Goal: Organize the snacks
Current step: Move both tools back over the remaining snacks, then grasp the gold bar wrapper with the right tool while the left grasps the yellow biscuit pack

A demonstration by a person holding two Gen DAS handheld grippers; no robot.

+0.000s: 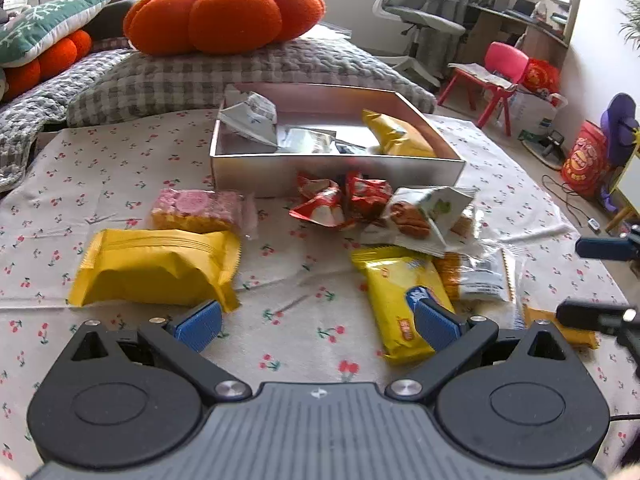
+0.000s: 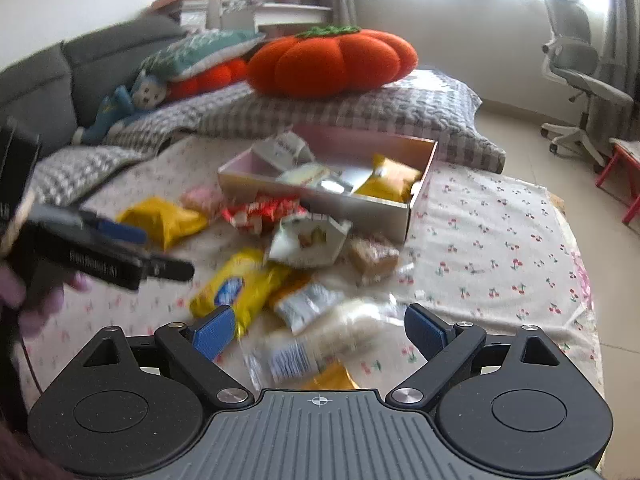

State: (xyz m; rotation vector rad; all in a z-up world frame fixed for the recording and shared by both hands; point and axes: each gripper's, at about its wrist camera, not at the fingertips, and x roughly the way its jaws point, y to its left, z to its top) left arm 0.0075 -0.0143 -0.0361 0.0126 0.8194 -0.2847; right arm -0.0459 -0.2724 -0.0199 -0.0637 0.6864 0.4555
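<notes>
Your left gripper [image 1: 318, 326] hangs low over the cherry-print cloth [image 1: 120, 184], level and pointed toward the box [image 1: 336, 168], with its blue pads spread wide and nothing between them. A yellow packet [image 1: 156, 268] lies just ahead of its left pad [image 1: 199, 325], and a yellow biscuit pack [image 1: 400, 300] sits under its right pad.

Your right gripper [image 2: 319, 330] is also released, jaws wide apart, held above a blurred clear bag [image 2: 316, 344] near the cloth's front edge. From the left wrist view its fingers [image 1: 600, 246] show at the far right, tips aimed inward toward the pile.

The snacks lie in a loose heap in front of the box: red wrappers [image 1: 340, 200] touching its near wall, a white pouch [image 1: 424, 212] beside them, a pink pack [image 1: 196, 208] to the left. Inside the box sit a yellow bag [image 1: 396, 134] and several silver-white packets [image 1: 252, 120].

Behind it, a pumpkin cushion [image 1: 224, 16] rests on a checked pillow [image 1: 200, 76].
</notes>
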